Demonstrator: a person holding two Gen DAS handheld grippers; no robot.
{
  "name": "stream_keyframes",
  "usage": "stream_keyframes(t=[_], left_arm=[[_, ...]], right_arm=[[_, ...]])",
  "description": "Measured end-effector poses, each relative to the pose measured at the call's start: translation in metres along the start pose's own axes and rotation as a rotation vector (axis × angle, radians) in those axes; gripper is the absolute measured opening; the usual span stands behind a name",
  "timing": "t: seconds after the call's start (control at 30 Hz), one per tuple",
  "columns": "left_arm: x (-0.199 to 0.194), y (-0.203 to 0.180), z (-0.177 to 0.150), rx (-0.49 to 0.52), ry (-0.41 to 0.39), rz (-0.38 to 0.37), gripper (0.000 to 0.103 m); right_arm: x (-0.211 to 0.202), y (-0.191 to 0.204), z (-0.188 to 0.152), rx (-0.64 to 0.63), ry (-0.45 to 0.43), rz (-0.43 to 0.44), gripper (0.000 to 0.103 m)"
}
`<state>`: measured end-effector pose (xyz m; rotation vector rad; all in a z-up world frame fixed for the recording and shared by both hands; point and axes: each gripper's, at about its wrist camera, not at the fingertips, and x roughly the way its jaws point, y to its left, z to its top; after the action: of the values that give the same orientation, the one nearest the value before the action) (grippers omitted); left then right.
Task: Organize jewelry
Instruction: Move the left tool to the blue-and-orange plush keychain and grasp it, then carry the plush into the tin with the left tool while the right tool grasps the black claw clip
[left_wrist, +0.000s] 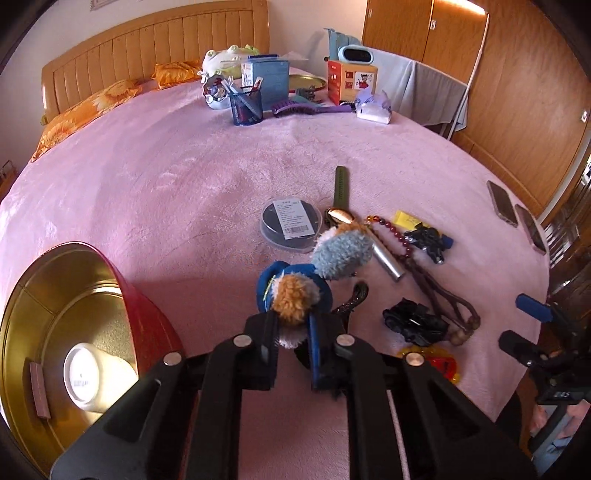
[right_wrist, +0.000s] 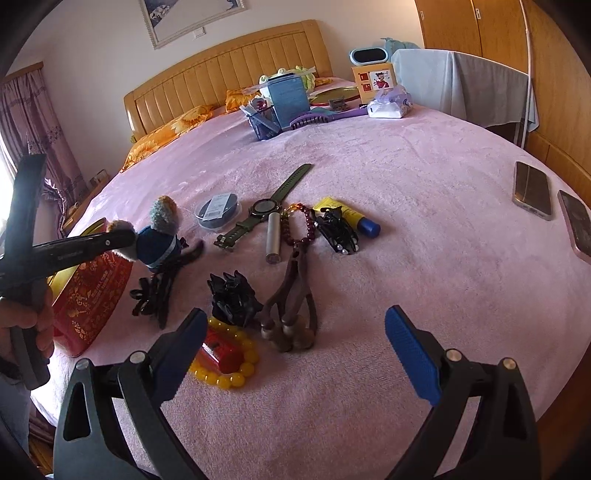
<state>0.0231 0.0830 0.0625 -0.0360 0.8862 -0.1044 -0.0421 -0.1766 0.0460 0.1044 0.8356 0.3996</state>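
Note:
My left gripper (left_wrist: 291, 339) is shut on a fluffy blue, grey and orange pompom hair tie (left_wrist: 310, 280) and holds it above the pink bedspread, right of the open red and gold tin (left_wrist: 74, 310). The same hair tie (right_wrist: 159, 236) and tin (right_wrist: 92, 295) show at the left of the right wrist view. My right gripper (right_wrist: 295, 343) is open and empty over the bedspread. In front of it lie a yellow bead bracelet (right_wrist: 225, 369), black hair claws (right_wrist: 232, 295), a brown bead bracelet (right_wrist: 288, 317), a dark red bead bracelet (right_wrist: 299, 225) and a green watch (right_wrist: 266, 210).
A round plastic case (left_wrist: 290, 223), a metal tube (left_wrist: 386, 260) and a yellow tube (right_wrist: 351, 216) lie among the jewelry. Two phones (right_wrist: 532, 190) lie at the right. A pen cup (left_wrist: 246, 105), boxes, a comb and tissues stand at the far side. The tin holds a white jar (left_wrist: 83, 376).

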Motion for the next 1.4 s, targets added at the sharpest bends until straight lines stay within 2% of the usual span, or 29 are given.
stream_keyframes(t=[0.2,0.4,0.6,0.67,0.7,0.73,0.77,0.8,0.9,1.07,1.27,1.4], left_arm=[[-0.055,0.005,-0.02,-0.023,-0.092,-0.075,0.014],[-0.102,0.017,-0.045,-0.013,-0.171,-0.049,0.014],[-0.127,0.038,-0.07,-0.062,-0.209,-0.07,0.014],[-0.131,0.042,-0.075,-0.067,-0.218,-0.072,0.014],[-0.133,0.045,-0.077,-0.075,-0.221,-0.08,0.014],[-0.134,0.048,-0.079,-0.081,-0.225,-0.086,0.014],[-0.136,0.051,-0.081,-0.087,-0.231,-0.088,0.014],[-0.138,0.054,-0.082,-0.094,-0.237,-0.089,0.014],[-0.142,0.062,-0.086,-0.11,-0.254,-0.102,0.014],[-0.146,0.068,-0.091,-0.131,-0.274,-0.123,0.014],[-0.15,0.068,-0.093,-0.141,-0.281,-0.139,0.014],[-0.157,0.07,-0.093,-0.155,-0.296,-0.15,0.014]], right_arm=[[0.005,0.036,0.004,-0.084,-0.003,0.069,0.098],[0.024,0.094,0.013,-0.167,0.022,0.2,0.098],[0.075,0.139,0.02,-0.123,0.13,0.196,0.097],[0.092,0.151,0.019,-0.126,0.154,0.126,0.095],[0.099,0.154,0.018,-0.119,0.168,0.111,0.088],[0.106,0.156,0.016,-0.112,0.19,0.104,0.047],[0.111,0.157,0.015,-0.111,0.207,0.072,0.016],[0.113,0.158,0.015,-0.113,0.207,0.057,0.013],[0.098,0.157,0.017,-0.119,0.158,0.062,0.011],[0.06,0.155,0.027,-0.163,0.041,0.024,0.01],[0.027,0.15,0.031,-0.179,-0.039,0.057,0.01],[0.016,0.145,0.018,-0.182,-0.031,0.1,0.01]])
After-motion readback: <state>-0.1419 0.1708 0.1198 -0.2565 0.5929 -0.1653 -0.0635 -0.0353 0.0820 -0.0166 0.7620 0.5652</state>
